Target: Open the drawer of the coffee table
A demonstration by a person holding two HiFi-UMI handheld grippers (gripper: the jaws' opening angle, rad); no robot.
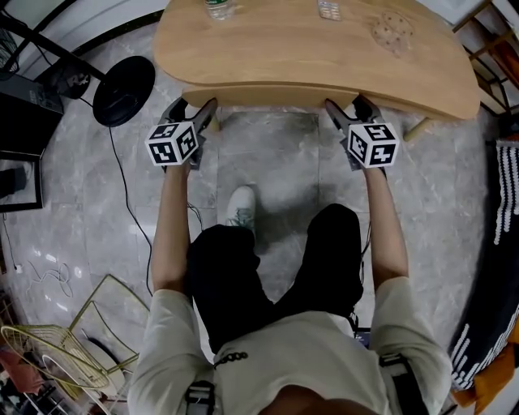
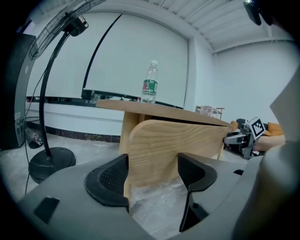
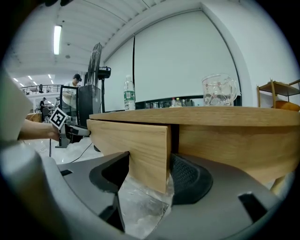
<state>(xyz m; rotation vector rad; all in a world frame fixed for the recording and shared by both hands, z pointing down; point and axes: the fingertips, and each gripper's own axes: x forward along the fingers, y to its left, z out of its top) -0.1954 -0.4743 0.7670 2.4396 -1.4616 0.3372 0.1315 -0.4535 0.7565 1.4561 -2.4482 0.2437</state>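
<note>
The wooden coffee table (image 1: 308, 49) stands in front of me, and its drawer front (image 1: 268, 95) sticks out a little below the top. My left gripper (image 1: 195, 109) is at the drawer front's left end and my right gripper (image 1: 345, 109) at its right end. In the left gripper view the drawer front (image 2: 173, 145) passes between the jaws of the left gripper (image 2: 152, 173), which close on it. In the right gripper view the right gripper (image 3: 150, 173) clasps the end of the drawer front (image 3: 131, 140). A dark gap separates that board from the table's apron.
A water bottle (image 1: 217, 8) and a glass jug (image 3: 218, 91) stand on the tabletop. A fan's round black base (image 1: 123, 89) sits on the floor at the left, with a cable (image 1: 122, 186) trailing from it. A gold wire rack (image 1: 57, 340) is at the lower left. My shoe (image 1: 239, 207) rests below the drawer.
</note>
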